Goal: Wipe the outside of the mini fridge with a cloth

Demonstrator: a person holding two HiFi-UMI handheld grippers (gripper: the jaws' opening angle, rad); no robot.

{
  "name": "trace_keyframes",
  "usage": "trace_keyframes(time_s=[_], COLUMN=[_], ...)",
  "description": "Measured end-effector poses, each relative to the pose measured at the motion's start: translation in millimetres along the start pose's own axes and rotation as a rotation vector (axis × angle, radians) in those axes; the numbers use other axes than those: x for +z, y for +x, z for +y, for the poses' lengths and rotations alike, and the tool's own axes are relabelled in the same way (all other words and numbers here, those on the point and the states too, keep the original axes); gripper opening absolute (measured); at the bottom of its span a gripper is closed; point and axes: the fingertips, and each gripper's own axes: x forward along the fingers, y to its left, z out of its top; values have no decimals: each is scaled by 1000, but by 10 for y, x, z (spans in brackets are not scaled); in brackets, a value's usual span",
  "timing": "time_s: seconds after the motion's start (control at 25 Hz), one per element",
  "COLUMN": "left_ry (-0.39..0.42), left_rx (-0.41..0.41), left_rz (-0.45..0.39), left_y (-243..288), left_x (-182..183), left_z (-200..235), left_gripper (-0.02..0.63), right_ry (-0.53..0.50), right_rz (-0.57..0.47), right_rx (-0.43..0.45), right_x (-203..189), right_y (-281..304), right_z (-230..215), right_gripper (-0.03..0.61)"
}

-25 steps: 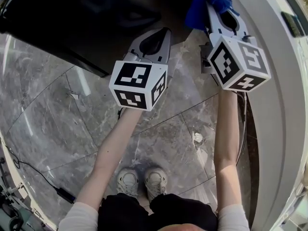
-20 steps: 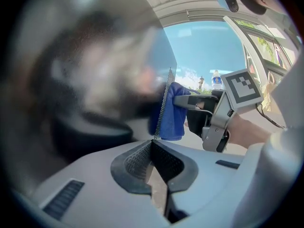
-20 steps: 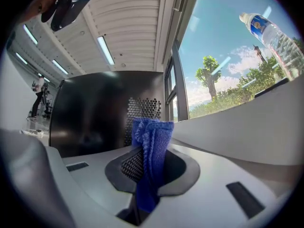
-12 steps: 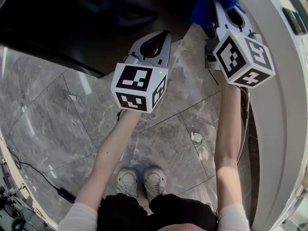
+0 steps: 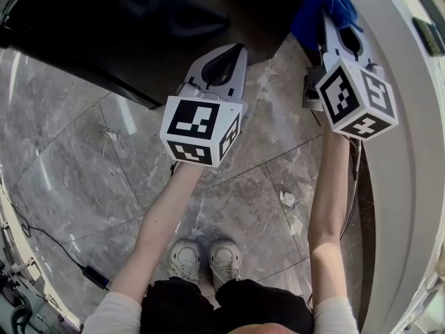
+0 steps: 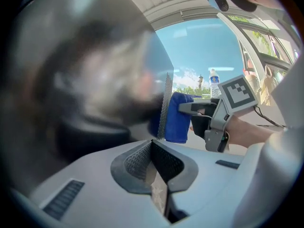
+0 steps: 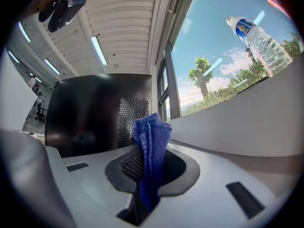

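Right gripper [image 7: 151, 167] jaws are clenching the blue cloth [image 7: 153, 137], seemingly soft and limp, by a bunched fold beside the mini fridge [image 7: 85, 113]; left gripper [image 6: 153, 151] jaws are sitting closed, empty.

One fridge [image 5: 139, 33], one cloth [image 5: 323, 9], one bottle [image 7: 261, 39]

Colours: mini fridge [image 5: 139, 26] glossy black, its vent panel perforated in a honeycomb pattern. cloth [image 7: 151, 141] blue, fine weave. left gripper [image 6: 153, 148] and right gripper [image 7: 142, 151] pale grey with black meshed pads. marker cubes [image 5: 200, 131] white with black squares. floor [image 5: 83, 172] grey marble, paler veins.
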Motion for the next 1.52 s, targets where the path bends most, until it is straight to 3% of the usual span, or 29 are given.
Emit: trace_keyframes(time_s=[0.2, 0.6, 0.88, 1.04, 1.24, 1.52], left_ry=[-39, -12, 3, -32, -47, -48], left_rx=[39, 131, 276, 359, 390, 360], left_rz=[-51, -68, -99, -92, -76, -73], left_y=[-268, -1141, -1834, -2138, -2229, -2137], left_x=[130, 242, 401, 337, 267, 260], left_z=[116, 471, 1057, 1368, 1517, 1454], left_gripper=[5, 5, 5, 5, 5, 5], right_ry=[41, 88, 98, 79, 46, 10], right_rz=[-13, 6, 31, 47, 63, 81], right_rx=[91, 320, 486, 580, 613, 607], right_x=[5, 54, -8, -90, -188, -255], right_y=[-250, -493, -557, -604, -526, -458], right_z=[462, 1758, 2776, 3258, 3544, 3573], right_gripper=[64, 64, 64, 64, 64, 64])
